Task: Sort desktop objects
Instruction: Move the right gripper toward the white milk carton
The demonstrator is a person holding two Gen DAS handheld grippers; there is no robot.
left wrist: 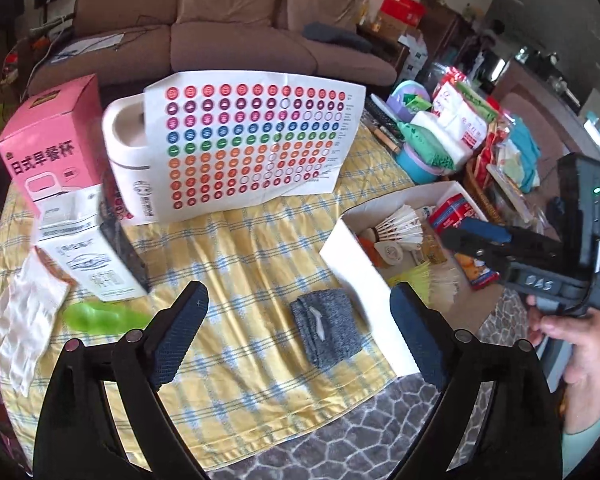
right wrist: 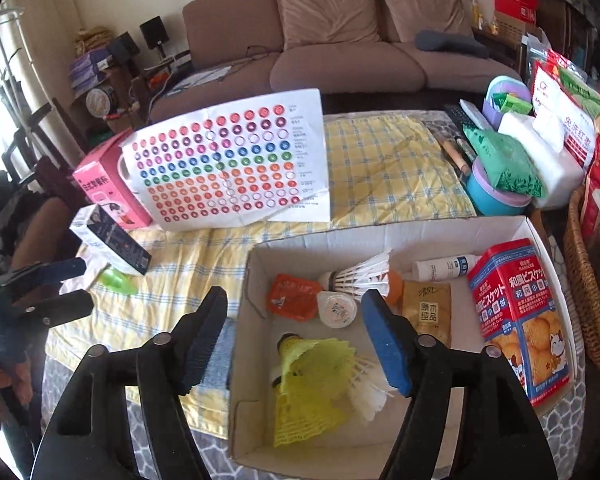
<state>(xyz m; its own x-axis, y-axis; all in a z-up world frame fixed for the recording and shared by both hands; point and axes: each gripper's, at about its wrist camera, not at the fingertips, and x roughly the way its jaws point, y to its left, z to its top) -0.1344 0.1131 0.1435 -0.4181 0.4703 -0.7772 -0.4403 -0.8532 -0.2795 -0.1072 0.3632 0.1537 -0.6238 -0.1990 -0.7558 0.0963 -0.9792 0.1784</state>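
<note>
Grey sock shows fully from left wrist; right claw hides it.

A brown sofa with two loose back cushions stands beyond the far edge of the desk, and a dark grey pillow lies on its right seat. A black speaker sits on cluttered shelving past the far left corner. A woven wicker basket stands just off the desk's right edge, and a red carton sits on dark furniture behind it.
</note>
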